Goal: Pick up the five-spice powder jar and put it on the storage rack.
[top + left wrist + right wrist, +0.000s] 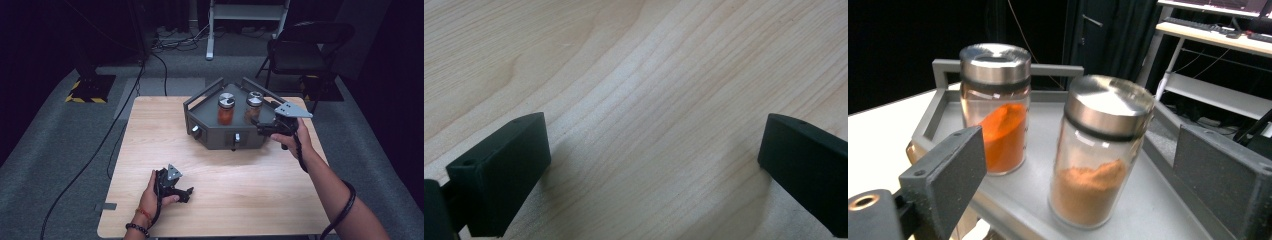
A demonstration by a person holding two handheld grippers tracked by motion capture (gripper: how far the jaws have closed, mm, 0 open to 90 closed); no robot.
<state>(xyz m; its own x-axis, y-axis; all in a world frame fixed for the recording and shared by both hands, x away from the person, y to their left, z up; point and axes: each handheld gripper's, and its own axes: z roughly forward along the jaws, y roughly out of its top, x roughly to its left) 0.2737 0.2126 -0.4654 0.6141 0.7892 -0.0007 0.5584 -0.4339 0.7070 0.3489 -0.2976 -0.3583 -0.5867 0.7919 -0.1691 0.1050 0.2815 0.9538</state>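
Observation:
A grey three-cornered tray (220, 135) stands on the wooden table and holds two glass spice jars with metal lids. One jar holds orange powder (226, 109) (995, 112). The other holds brown powder (253, 107) (1098, 155). My right gripper (264, 128) (1083, 185) is open at the tray's right front corner, its jaws on either side of the brown jar's near face, not touching it. Down at the front left of the table my left gripper (188, 193) (654, 165) is open, low over bare wood, with nothing between its jaws.
The tray's front wall carries knobs (196, 132). Beyond the table stand a black folding chair (305, 47), a white desk frame (247, 15) and a stand with a yellow-striped base (90, 90). Cables (120, 125) run over the grey carpet.

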